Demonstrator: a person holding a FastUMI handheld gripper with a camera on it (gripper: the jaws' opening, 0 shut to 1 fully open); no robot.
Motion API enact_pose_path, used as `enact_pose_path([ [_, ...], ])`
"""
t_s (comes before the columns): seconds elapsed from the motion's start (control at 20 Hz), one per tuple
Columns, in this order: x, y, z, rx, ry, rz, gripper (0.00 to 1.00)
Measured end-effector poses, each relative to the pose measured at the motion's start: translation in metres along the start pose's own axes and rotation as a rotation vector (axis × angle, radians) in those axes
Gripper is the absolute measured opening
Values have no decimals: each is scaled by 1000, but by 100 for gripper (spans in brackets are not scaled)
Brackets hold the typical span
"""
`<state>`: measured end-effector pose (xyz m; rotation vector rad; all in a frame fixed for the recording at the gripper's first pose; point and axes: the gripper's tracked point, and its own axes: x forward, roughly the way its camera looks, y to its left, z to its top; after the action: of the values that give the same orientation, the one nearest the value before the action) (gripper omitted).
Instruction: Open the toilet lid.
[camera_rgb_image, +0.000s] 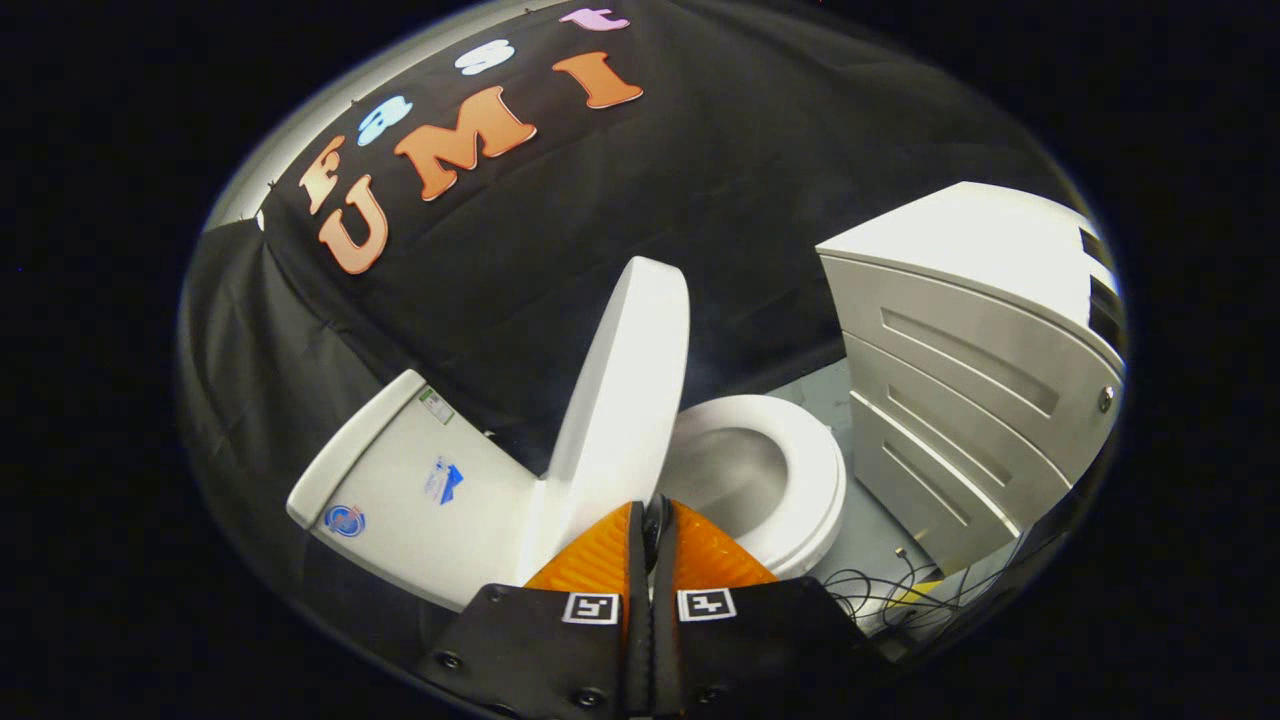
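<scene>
Gripper view: the claw (651, 520) has its two fingers pressed together – basically no gap between them, and nothing caught in there as far as I can see. The tips sit right at the lower edge of the toilet lid (622, 390), though whether they actually touch it I can't tell from this angle.

The lid is just ahead of the fingers and stands raised, nearly upright, leaning back toward the tank (410, 490), which sits ahead and to the left of the claw. The tank carries a couple of small stickers on its face.

Ahead and slightly to the right of the fingertips, the seat (800, 480) lies flat around the open bowl (725, 470) – fully uncovered.

Further off to the right there's a white cabinet (960, 400) with drawer fronts, well apart from the claw. Down near its base, to the right of the fingers, a tangle of cables (900, 590) lies on the floor.
</scene>
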<state>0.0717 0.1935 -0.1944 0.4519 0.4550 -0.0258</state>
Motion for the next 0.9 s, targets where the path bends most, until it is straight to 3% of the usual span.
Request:
enact_pose_path([
  [0.5,-4,29,7,-81,-63,11,8],
  [0.9,12,-34,-16,-152,32,-46,8],
])
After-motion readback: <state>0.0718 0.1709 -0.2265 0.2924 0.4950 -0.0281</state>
